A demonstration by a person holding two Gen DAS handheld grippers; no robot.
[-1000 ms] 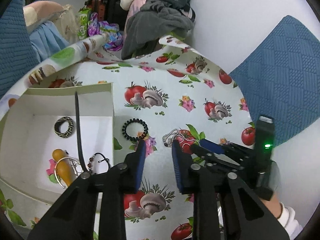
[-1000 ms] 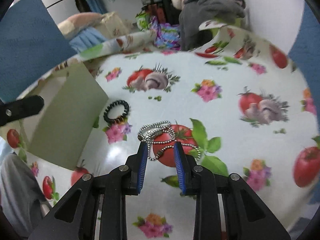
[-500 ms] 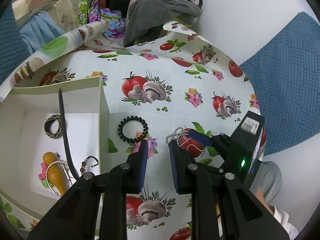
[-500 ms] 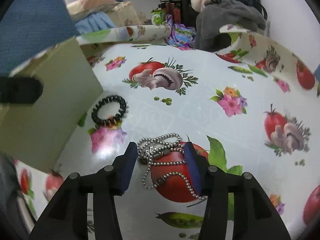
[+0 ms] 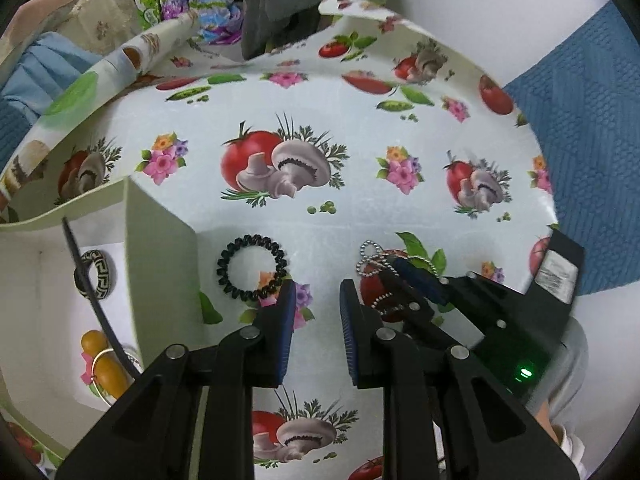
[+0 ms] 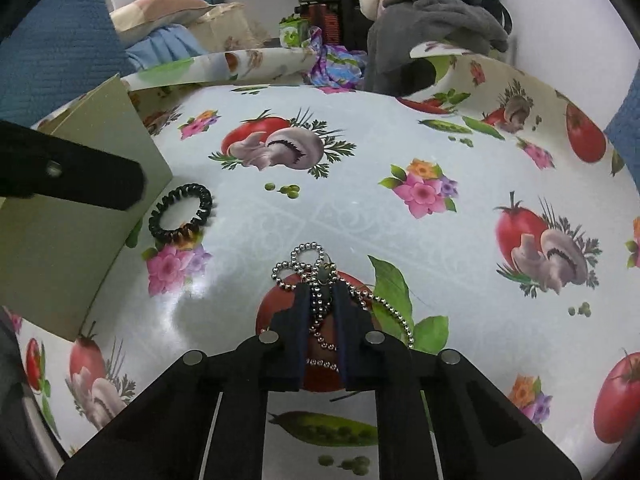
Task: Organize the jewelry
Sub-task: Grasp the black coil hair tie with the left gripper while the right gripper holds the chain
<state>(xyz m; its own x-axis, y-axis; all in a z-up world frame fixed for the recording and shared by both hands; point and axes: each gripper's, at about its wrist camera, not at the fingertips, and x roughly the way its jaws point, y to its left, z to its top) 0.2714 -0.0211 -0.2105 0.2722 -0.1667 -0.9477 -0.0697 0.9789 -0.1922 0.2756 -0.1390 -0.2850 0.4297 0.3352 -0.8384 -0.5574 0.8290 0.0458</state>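
A silver ball-chain necklace (image 6: 316, 276) lies bunched on the tablecloth, and my right gripper (image 6: 320, 300) is shut on it, with the chain pinched between the blue pads. The necklace (image 5: 374, 264) and the right gripper (image 5: 404, 276) also show in the left wrist view. My left gripper (image 5: 316, 296) is open and empty, hovering just right of a black spiral hair tie (image 5: 252, 266), which also shows in the right wrist view (image 6: 182, 216). A pale green box (image 5: 160, 256) at the left holds a patterned ring (image 5: 96, 274), an amber piece (image 5: 104, 364) and hoop bangles.
The table carries a tomato-and-mushroom print cloth (image 5: 360, 208). Clothes and bags are piled at the far edge (image 6: 432, 20). Blue padded surfaces stand at the right (image 5: 592, 152) and the far left. A black cable (image 5: 86, 280) crosses the box.
My right gripper moved forward over the necklace and closed its pads on the chain. My left gripper moved forward and right, closer to the hair tie, still open.
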